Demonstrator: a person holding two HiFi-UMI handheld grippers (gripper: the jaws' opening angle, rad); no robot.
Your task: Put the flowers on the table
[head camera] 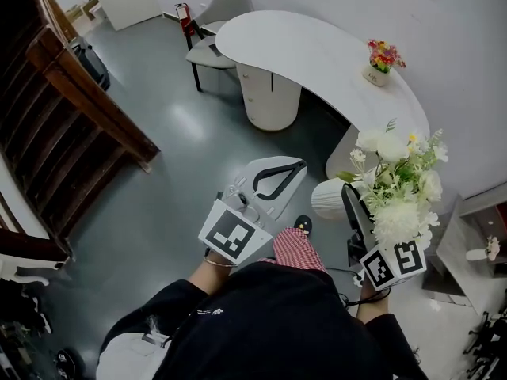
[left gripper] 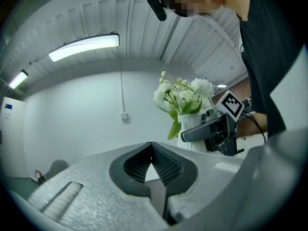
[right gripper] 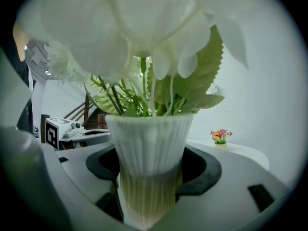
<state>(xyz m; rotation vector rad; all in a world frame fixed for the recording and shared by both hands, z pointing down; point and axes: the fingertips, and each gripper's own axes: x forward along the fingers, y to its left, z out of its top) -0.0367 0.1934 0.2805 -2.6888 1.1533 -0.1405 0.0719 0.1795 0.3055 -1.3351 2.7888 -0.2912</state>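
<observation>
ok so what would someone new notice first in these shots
The white ribbed vase of white flowers fills the right gripper view, clamped by the right gripper. In the head view a curved white table stands ahead, with a small pot of colourful flowers on it by the wall. The left gripper is shut and empty.

An office lobby or reception area: a long curved white table (head camera: 317,54) on round pedestals fills the upper right of the head view, a grey chair (head camera: 207,34) stands at its far end with a red fire extinguisher (head camera: 184,16) near it, the floor (head camera: 158,172) is glossy grey, a dark wooden staircase (head camera: 79,109) runs along the left edge, and the left gripper view shows a strip light (left gripper: 84,46) on a ribbed white ceiling (left gripper: 144,28)
</observation>
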